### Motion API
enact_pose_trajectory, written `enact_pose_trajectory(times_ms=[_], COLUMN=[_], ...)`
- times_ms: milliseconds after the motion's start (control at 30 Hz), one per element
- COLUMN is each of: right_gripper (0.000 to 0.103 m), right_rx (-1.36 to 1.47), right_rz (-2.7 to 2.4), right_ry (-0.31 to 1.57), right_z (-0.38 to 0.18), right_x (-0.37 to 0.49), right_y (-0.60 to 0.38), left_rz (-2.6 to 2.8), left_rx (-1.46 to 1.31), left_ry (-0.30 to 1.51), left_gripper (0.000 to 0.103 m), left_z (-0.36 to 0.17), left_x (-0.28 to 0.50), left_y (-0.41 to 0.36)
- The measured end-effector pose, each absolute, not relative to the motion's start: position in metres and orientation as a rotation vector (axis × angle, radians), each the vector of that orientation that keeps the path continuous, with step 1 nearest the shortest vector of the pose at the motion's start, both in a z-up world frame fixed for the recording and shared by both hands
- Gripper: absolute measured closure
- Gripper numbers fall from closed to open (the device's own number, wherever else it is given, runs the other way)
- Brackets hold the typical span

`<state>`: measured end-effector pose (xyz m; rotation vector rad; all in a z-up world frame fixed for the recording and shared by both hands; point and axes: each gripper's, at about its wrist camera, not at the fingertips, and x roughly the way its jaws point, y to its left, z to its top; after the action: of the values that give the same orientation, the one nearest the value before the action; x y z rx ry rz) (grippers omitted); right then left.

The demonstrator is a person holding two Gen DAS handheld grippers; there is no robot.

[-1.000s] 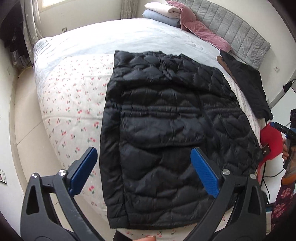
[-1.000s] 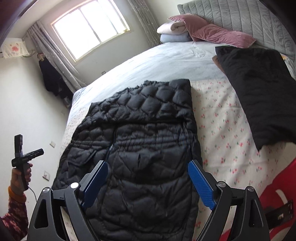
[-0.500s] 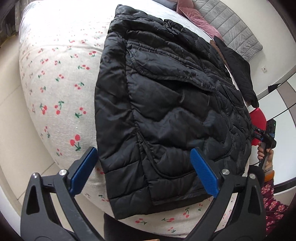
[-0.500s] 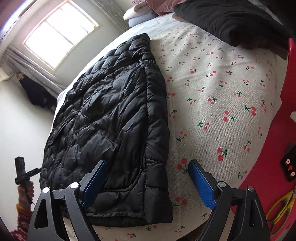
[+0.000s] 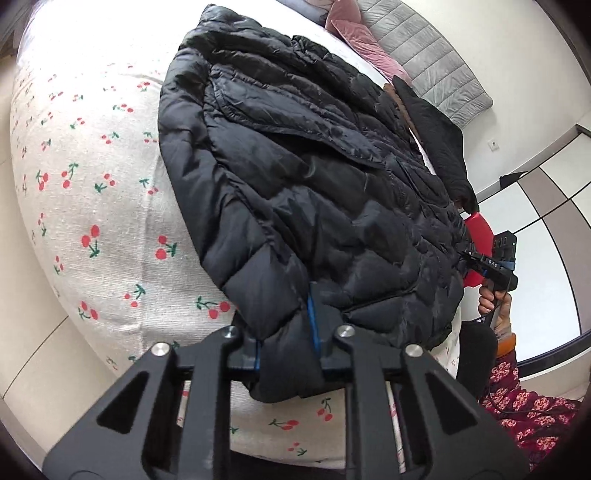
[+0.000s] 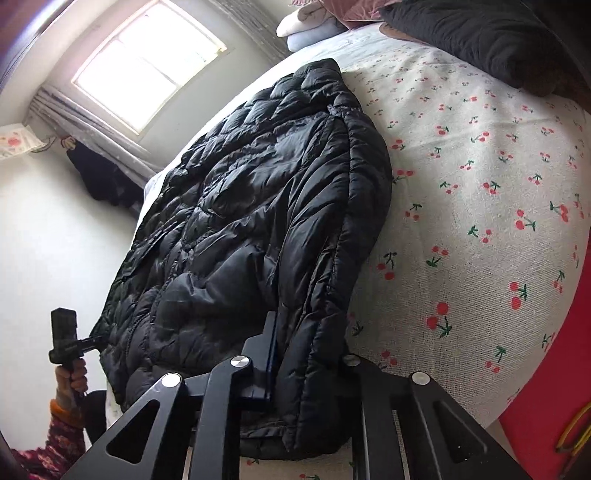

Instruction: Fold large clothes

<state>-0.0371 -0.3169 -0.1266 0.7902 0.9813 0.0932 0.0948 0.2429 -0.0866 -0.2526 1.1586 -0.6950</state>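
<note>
— Both grippers have hold of something?
— Yes. The left gripper (image 5: 284,343) is clamped tight on the near hem corner of the jacket (image 5: 306,177) at 6 o'clock; the right gripper (image 6: 306,354) is pinched shut on the hem's other corner.
— Where's the jacket?
— Spread flat on the cherry-print bedsheet (image 5: 85,206), stretching away toward 12 o'clock. A dark garment (image 6: 480,33) lies at 1 o'clock, well apart.

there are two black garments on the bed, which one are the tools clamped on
The quilted puffer jacket spread over the cherry-print sheet: both the left tool and right tool pinch its near hem. The other, plain matte garment lies untouched near the headboard.
</note>
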Motion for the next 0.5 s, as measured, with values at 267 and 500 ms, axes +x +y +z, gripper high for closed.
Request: enact_pose_trajectory(times_ms=[267,500], right_gripper=[0.094,0.095], right_rx=[0.772,0.749], right_rz=[0.116,0.181], right_ry=[0.834,0.686], right_z=[-0.072,0.008], right_x=[-0.056,-0.082], right_y=[-0.319,-0.318], left_rz=[-0.743,-0.784], left_rx=[-0.227,-0.283], left_ry=[0.95,0.772], left_gripper=[0.09,0.091], left_z=[-0.019,0.048], left_x=[0.055,0.008], left_y=[0.241,0.27])
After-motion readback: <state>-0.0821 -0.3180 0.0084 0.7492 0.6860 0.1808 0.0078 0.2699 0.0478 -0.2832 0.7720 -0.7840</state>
